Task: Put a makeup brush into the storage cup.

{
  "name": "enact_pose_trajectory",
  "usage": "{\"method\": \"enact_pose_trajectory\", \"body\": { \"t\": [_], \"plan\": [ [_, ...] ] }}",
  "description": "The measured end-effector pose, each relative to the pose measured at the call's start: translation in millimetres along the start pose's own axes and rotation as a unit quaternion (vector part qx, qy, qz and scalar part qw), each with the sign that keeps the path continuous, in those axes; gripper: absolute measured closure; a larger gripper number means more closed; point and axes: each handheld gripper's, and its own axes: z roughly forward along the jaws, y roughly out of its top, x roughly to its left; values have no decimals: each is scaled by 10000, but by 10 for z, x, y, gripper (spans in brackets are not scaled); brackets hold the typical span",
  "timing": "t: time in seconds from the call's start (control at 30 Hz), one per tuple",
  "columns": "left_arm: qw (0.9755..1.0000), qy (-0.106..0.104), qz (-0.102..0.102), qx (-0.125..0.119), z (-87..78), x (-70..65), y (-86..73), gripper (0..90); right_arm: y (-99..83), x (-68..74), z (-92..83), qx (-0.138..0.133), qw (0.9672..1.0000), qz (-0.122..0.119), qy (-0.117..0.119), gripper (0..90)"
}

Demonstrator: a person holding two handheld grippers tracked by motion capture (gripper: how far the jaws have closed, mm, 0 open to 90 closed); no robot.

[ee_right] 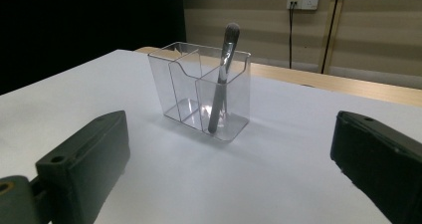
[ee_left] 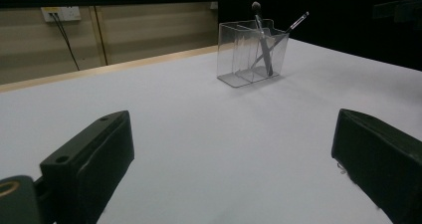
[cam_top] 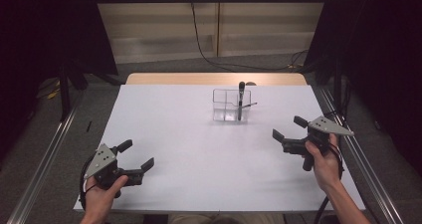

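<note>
There is one white-topped desk (cam_top: 199, 154) with a pale wooden edge at its far side. On it stands one clear plastic organiser box (cam_top: 225, 104), divided into three compartments as far as the right gripper view shows. Inside the box I count two things: one dark-handled makeup brush with a rounded bristle head (cam_top: 241, 98), and one thin slanting stick with a dark tip (ee_left: 283, 35). Two hands come in at the near side, each holding one black two-jaw tool: one left tool (cam_top: 137, 156) and one right tool (cam_top: 289, 127), two tools in all.
</note>
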Motion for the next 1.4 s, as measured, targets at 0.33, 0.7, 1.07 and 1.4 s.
{"method": "enact_pose_trajectory", "body": {
  "t": [0.33, 0.7, 1.07, 1.4],
  "plan": [
    [10000, -30, 30, -67, -19, 9, -3, 19, -107, 30, -185, -109, 9999, 21, -87, 15],
    [10000, 60, 49, -51, -65, 18, -5, 19, -247, 40, -390, -150, 9997, 86, -197, 15],
    [9999, 115, 1, -89, -107, 18, -9, 19, -367, 77, -529, -53, 9995, 65, -291, 15],
    [9999, 125, -3, -93, -153, 30, -9, 19, -414, 99, -548, -43, 9995, -15, -299, 12]
  ]
}}
